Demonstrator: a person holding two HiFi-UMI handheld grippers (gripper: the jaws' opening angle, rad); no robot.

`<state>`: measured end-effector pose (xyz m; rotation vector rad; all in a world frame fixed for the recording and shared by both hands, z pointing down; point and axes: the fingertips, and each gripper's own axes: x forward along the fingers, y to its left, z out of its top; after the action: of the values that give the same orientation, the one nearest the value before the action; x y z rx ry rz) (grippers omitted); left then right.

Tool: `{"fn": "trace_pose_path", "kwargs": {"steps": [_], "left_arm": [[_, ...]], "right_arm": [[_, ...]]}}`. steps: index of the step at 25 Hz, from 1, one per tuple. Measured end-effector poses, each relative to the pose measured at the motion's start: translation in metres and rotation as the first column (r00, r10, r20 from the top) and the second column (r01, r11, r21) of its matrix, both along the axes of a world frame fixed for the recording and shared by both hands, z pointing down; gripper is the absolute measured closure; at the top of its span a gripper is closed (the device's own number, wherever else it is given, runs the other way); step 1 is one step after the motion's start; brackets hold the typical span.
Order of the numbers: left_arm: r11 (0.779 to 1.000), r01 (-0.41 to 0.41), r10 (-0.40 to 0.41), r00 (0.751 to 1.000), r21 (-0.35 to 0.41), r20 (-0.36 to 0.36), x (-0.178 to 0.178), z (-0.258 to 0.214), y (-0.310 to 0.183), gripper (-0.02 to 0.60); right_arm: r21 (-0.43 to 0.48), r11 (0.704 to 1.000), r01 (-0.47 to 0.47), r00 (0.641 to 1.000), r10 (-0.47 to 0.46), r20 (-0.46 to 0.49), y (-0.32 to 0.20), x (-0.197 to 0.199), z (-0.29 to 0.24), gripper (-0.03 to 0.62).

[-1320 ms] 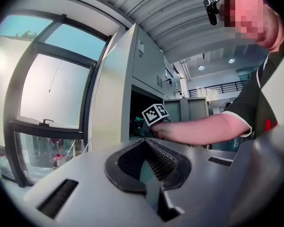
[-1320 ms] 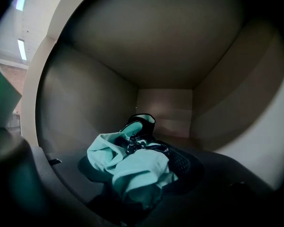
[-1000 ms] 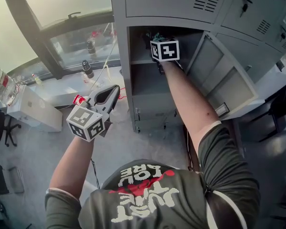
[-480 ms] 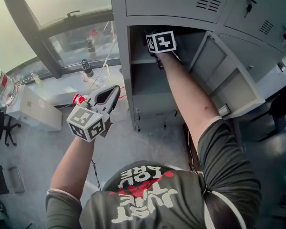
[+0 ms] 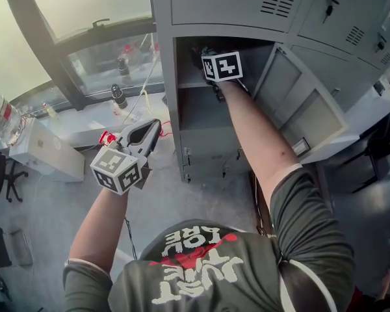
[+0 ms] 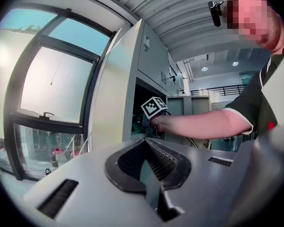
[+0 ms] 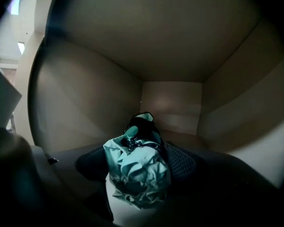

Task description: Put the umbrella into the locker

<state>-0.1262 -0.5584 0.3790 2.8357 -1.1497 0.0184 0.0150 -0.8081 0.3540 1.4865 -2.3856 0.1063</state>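
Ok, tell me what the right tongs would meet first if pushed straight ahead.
The teal umbrella: it lies between the right tongs, whose jaws are opening. Past it, likely the locker's back wall, though depth is hard to judge.

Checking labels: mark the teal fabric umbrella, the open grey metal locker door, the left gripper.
teal fabric umbrella [image 7: 138, 170]: right gripper view, bunched canopy.
grey metal locker door [image 5: 300, 100]: head view, inner panel.
left gripper [image 6: 145, 142]: left gripper view, between its closed fingertips.
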Motion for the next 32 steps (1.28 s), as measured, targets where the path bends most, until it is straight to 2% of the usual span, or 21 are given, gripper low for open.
{"fn": "trace_pose_path", "kwargs": {"steps": [12, 22, 28, 30, 32], "left_arm": [[1.000, -0.010, 0.010, 0.999, 0.018, -0.034, -0.007, -0.008, 0.025, 0.574], [0.994, -0.096, 0.099, 0.993, 0.047, -0.059, -0.031, -0.023, 0.053, 0.574], [0.989, -0.140, 0.143, 0.986, 0.043, -0.081, -0.041, -0.024, 0.071, 0.574], [0.989, -0.141, 0.144, 0.986, 0.042, -0.084, -0.040, -0.024, 0.078, 0.574], [0.990, -0.135, 0.138, 0.987, 0.042, -0.086, -0.037, -0.025, 0.086, 0.574]], "right_arm": [[0.054, 0.998, -0.009, 0.995, 0.003, 0.099, 0.069, 0.013, -0.011, 0.266], [0.110, 0.993, -0.032, 0.985, 0.012, 0.174, 0.147, 0.003, -0.029, 0.266], [0.129, 0.992, 0.003, 0.981, -0.028, 0.194, 0.207, -0.005, -0.031, 0.269], [0.133, 0.991, 0.016, 0.979, -0.043, 0.202, 0.227, -0.002, -0.031, 0.296], [0.145, 0.989, 0.028, 0.976, -0.059, 0.211, 0.245, 0.004, -0.033, 0.361]]}}
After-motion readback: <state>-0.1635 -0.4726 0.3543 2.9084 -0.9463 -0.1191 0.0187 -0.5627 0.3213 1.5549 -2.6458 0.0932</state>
